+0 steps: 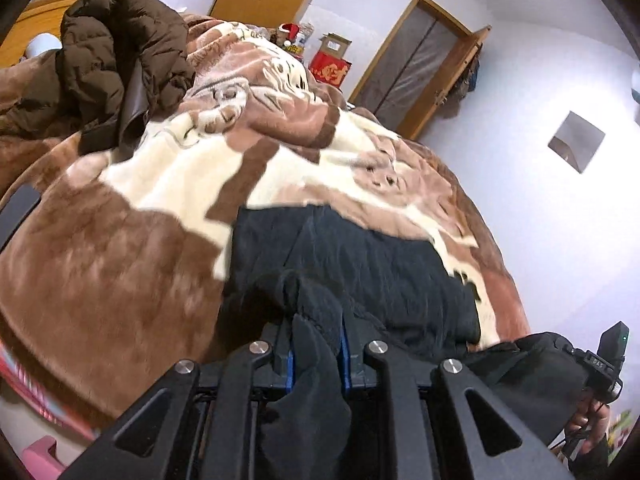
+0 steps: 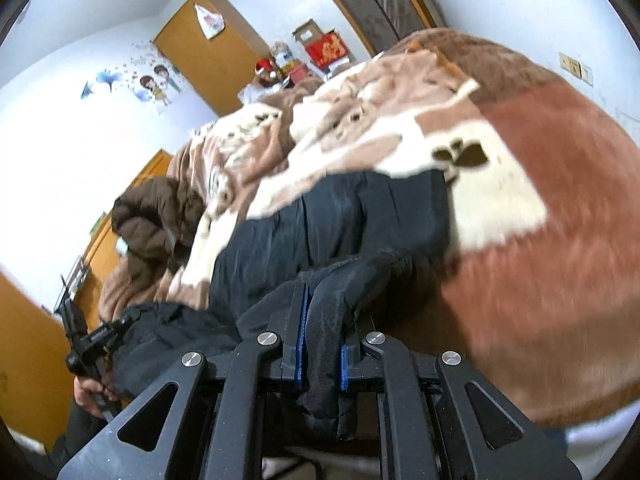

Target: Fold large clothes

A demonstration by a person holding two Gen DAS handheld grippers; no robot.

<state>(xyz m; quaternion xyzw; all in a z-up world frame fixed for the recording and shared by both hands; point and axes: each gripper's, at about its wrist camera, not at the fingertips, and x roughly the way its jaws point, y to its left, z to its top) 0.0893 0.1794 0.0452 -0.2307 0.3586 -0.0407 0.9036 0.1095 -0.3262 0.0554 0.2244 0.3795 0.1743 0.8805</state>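
- We have the black garment [image 1: 352, 264] lying on the bed, over the brown-and-cream blanket [image 1: 120, 248], near the bed's close edge, with its far hem running straight across the blanket.
- Our left hand-held gripper [image 1: 318, 340] is nearly closed, its blue pads pinching a thick bunch of the garment's near edge; the cloth hangs down between the jaws toward the camera.
- Our right hand-held gripper [image 2: 324, 344] is likewise almost shut on another bunch of the same near edge, which droops through the jaws.
- We hold the edge at two points well apart, so that it stays spread across its width and can, we judge, be carried over as one straight fold rather than a crumple.
- Both grippers tilt downward toward the bed; the cloth between them and the flat part looks slack and raised, which suggests the near edge is lifted off the blanket.
- In each wrist view the other gripper shows at the side with a hand on its handle, so the two grips sit at opposite ends of the same edge.
- The brown puffy jacket [image 1: 120, 52] lies heaped toward the bed's far left side, well apart from the garment, probably waiting its turn.
- We judge the fold to be at an early stage: most of the garment is flat and unfolded.
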